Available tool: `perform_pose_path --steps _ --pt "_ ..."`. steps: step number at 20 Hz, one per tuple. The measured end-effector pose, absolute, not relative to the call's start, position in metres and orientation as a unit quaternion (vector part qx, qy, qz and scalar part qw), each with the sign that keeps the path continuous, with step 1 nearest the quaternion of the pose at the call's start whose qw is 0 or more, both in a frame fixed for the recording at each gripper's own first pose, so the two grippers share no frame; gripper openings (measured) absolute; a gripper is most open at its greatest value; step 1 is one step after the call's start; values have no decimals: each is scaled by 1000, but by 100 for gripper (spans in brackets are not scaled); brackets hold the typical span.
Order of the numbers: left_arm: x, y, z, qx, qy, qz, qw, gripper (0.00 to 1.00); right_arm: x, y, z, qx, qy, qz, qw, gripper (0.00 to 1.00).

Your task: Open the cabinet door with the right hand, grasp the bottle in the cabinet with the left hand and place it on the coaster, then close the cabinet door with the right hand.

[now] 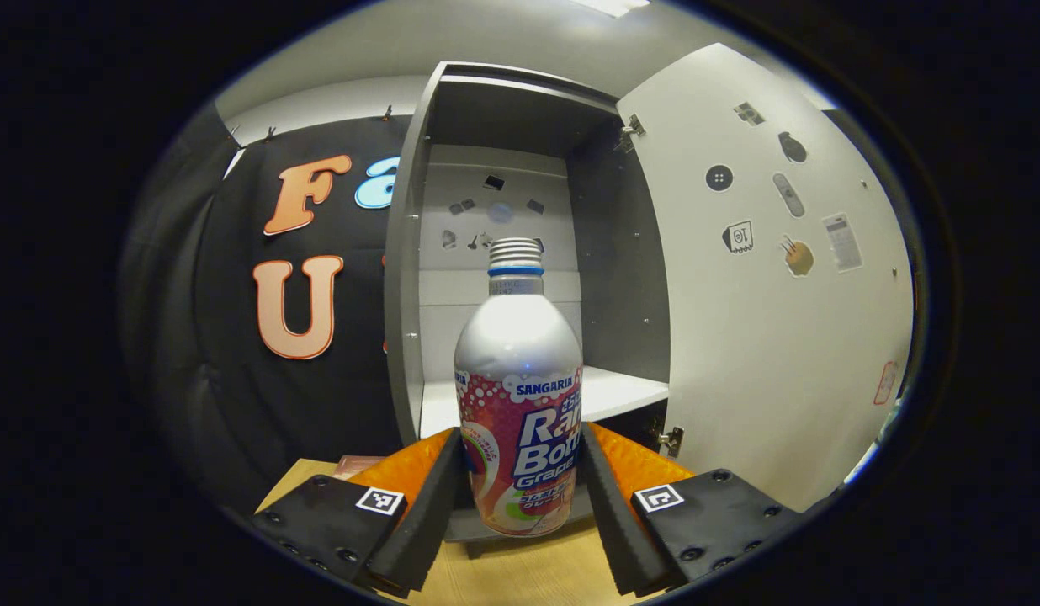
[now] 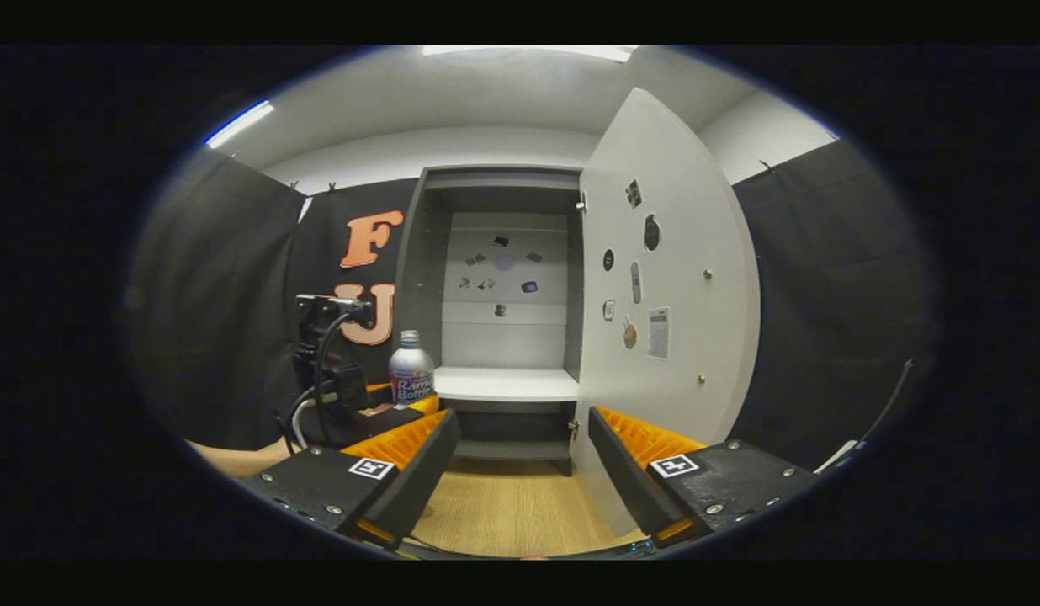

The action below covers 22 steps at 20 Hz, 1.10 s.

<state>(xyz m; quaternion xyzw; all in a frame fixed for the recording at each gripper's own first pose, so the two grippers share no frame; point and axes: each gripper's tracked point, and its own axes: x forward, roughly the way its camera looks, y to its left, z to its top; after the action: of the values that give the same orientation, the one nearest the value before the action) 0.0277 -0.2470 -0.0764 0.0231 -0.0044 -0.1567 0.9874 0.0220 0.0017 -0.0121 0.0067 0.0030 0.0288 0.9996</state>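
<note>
I have the bottle (image 1: 520, 404) pinched in my left claw (image 1: 520, 480), both fingers pressing its label, upright and lifted clear of the cabinet (image 1: 503, 219) shelf, over the table (image 1: 520, 572). I grip low on the body so it stays plumb for setting down. I can't make out the coaster; a pinkish edge at the left of the table may be it. My right claw (image 2: 520, 463) hangs spread and empty, just beside the open door (image 2: 663, 278), ready, I judge, to swing it closed afterwards.
</note>
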Motion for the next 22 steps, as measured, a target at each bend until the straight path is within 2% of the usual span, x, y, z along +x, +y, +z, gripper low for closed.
perform_pose_path --steps 3,9,15,22 --pt "4 -234 -106 20 4 -159 987 85 28 3 -20 8 -9 21 1000 95" --pt "-25 -215 -174 30 10 -168 985 84 37 22 -57 32 19 26 999 95" --pt "-35 -207 -236 41 20 -170 984 85 40 38 -72 14 24 23 999 95" --pt "-41 -203 -316 32 66 -166 983 85 51 57 -103 3 59 30 998 95"
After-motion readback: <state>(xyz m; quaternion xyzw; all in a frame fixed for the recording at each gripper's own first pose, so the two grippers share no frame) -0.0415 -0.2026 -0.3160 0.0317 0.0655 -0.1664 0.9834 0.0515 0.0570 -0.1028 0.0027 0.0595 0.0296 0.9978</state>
